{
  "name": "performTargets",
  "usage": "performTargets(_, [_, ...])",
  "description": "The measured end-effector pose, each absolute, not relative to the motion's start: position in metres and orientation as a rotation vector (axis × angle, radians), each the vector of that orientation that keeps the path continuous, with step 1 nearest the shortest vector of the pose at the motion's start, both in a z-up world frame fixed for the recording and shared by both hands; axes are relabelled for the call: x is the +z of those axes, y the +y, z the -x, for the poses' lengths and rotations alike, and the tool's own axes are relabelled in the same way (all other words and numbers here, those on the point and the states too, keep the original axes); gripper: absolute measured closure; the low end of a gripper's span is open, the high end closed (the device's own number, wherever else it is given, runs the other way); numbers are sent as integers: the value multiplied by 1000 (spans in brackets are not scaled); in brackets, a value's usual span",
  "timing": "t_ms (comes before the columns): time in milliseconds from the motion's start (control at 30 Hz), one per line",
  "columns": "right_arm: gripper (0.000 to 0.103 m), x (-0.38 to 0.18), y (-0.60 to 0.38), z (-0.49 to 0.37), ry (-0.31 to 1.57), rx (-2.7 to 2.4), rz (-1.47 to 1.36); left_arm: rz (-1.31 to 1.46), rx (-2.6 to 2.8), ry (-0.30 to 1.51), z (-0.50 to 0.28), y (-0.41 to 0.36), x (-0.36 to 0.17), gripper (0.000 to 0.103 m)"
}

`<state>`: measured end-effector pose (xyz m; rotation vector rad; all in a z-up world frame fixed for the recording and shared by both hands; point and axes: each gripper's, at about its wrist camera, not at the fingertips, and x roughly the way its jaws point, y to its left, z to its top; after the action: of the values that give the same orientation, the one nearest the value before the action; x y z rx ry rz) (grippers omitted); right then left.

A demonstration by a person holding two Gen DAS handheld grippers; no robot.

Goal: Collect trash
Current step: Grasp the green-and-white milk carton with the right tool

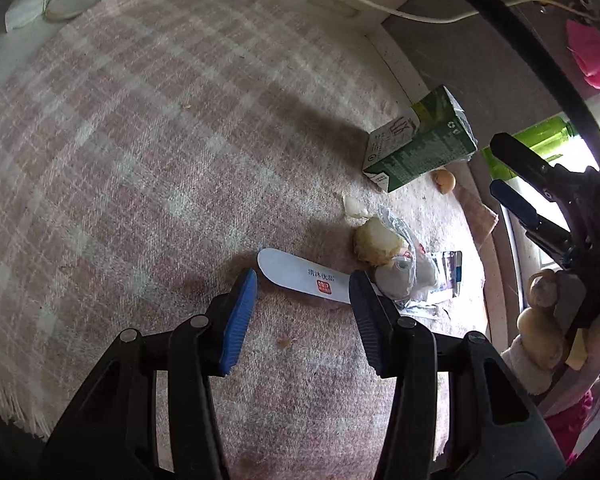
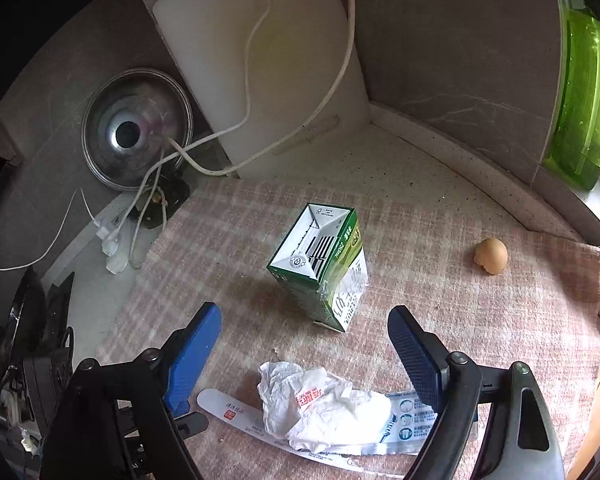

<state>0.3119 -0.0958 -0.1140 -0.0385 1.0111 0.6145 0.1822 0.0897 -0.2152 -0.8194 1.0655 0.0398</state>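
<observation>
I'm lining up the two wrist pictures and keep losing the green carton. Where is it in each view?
Left wrist: the green carton is upper right of centre, at the far edge of the plaid cloth, well beyond the open left claw.
Right wrist: the green carton is near centre, just ahead of the open right claw.
Shared landmark: the eggshell, right of the carton in both views.

A pink plaid cloth covers the speckled table. Grey marbled wall tiles rise at twelve o'clock, a white board leaning against them. Daylight glares in at three o'clock.
</observation>
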Motion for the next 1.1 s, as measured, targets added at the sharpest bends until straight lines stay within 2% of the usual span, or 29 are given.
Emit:
performTargets(267, [16,-134,-82,-326,1019,533,72,834,56,1080,-195,80,-229,54])
performTargets(300, [16,-135,-80,-328,1020,530,67,832,63,1078,-196,80,-229,59])
performTargets(333, [16,-136,-79,-329,1021,527,60,830,72,1080,-198,80,-230,69])
performTargets(400, [15,-137,-76,-331,1017,514,55,843,76,1073,-199,83,-234,78])
performTargets(733, [15,-156,-43,-336,1010,458,163,879,67,1032,-195,88,-238,84])
performTargets(800, [21,-158,-43,-340,1009,431,173,881,68,1026,-194,89,-236,85])
performTargets(833, [32,-158,-45,-342,1011,426,169,881,67,1021,-194,90,-235,86])
performTargets(867, [38,-159,-47,-343,1016,426,166,879,67,1016,-194,91,-233,86])
performTargets(900, [50,-159,-49,-345,1019,425,166,878,67,1012,-194,92,-232,87])
performTargets(933, [55,-159,-51,-346,1022,419,167,877,66,1008,-194,92,-232,87])
performTargets(1100, [58,-153,-69,-349,1015,421,110,869,60,981,-190,96,-221,90])
